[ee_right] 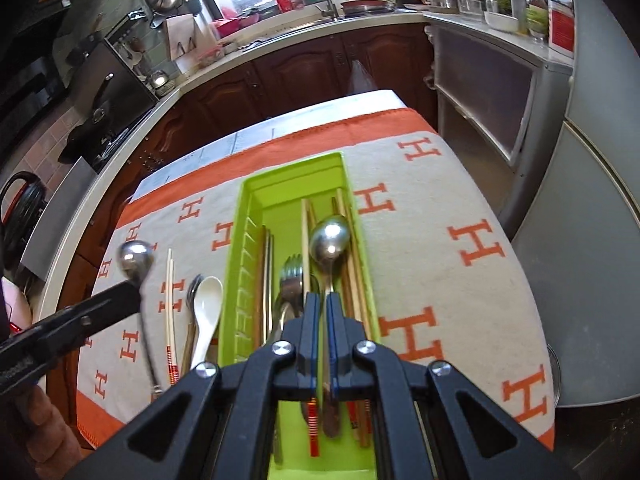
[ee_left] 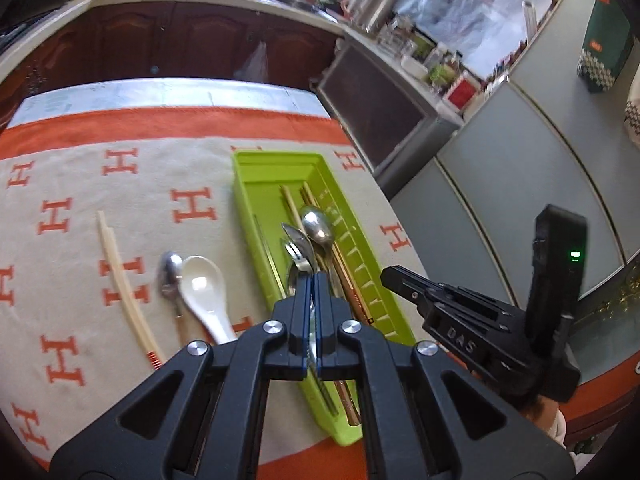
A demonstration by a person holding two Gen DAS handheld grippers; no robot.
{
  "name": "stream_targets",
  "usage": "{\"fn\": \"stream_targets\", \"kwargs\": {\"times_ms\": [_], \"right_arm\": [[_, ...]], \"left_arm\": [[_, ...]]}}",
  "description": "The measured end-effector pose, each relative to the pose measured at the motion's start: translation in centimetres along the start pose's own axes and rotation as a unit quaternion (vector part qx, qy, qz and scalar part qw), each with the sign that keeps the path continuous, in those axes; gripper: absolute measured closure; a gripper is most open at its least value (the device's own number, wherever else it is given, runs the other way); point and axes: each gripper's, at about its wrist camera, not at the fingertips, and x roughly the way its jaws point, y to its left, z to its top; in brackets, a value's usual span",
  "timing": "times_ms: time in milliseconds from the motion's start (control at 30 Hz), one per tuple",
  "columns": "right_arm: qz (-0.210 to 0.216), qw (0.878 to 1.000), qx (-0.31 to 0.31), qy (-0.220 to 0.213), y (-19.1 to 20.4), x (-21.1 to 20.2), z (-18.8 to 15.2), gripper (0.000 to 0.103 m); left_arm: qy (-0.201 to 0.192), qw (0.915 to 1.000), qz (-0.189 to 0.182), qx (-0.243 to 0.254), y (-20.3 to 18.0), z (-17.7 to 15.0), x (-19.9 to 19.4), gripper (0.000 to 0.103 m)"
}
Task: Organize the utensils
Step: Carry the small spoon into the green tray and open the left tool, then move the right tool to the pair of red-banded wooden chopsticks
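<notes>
I read raised "DAS" on the right gripper [ee_left: 387,276], orange "H" letters repeated across the cloth [ee_left: 120,168], I make out no other legible text

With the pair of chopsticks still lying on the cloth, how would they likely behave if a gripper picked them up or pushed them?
The pair of chopsticks looks thin and stiff, so probably light. Being two loose sticks side by side, they may separate or roll apart when pushed. Lying flat on the patterned cloth, they leave little to grip under, so a pinch may catch only one.

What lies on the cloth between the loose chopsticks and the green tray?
A metal spoon and a white ceramic spoon, side by side, clearest in the left wrist view beside the tray and chopsticks.
</notes>
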Motion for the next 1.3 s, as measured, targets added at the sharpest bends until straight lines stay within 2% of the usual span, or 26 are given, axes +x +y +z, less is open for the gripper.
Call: {"fn": "stream_targets", "kwargs": {"times_ms": [167, 300, 567, 700, 800, 933, 1167, 1300], "right_arm": [[0.000, 1.000, 0.002, 0.002, -0.8, 0.1, -0.3, 0.099], [0.004, 1.000, -0.001, 0.000, -0.8, 0.1, -0.4, 0.099], [0.019, 1.000, -0.011, 0.000, 0.2, -0.2, -0.8, 0.099], [0.030, 0.999, -0.023, -0.001, 1.4, -0.5, -0.9, 0.099], [0.040, 0.999, -0.036, 0.000, 2.8, -0.8, -1.2, 0.099], [0.055, 0.997, -0.057, 0.003, 4.9, -1.0, -1.6, 0.099], [0.085, 0.992, -0.095, 0.020, 8.9, -0.8, -2.7, 0.099], [0.100, 0.987, -0.119, 0.036, 11.2, -0.1, -3.4, 0.099]], "left_arm": [[0.044, 0.9986, 0.022, 0.021, -1.0, -0.3, 5.2, 0.103], [0.060, 0.9974, 0.032, 0.023, -0.8, -1.0, 6.9, 0.103], [0.042, 0.9979, 0.044, 0.024, -0.6, -1.7, 3.8, 0.103], [0.034, 0.9962, 0.074, 0.030, 0.0, -2.4, 1.4, 0.103], [0.028, 0.9948, 0.095, 0.024, 1.1, -3.1, -0.5, 0.095], [0.018, 0.9924, 0.122, 0.009, 3.2, -4.2, -2.6, 0.078], [0.001, 0.9854, 0.168, -0.028, 7.1, -6.0, -5.5, 0.073], [-0.009, 0.9810, 0.188, -0.045, 8.9, -6.9, -6.8, 0.061]]}}
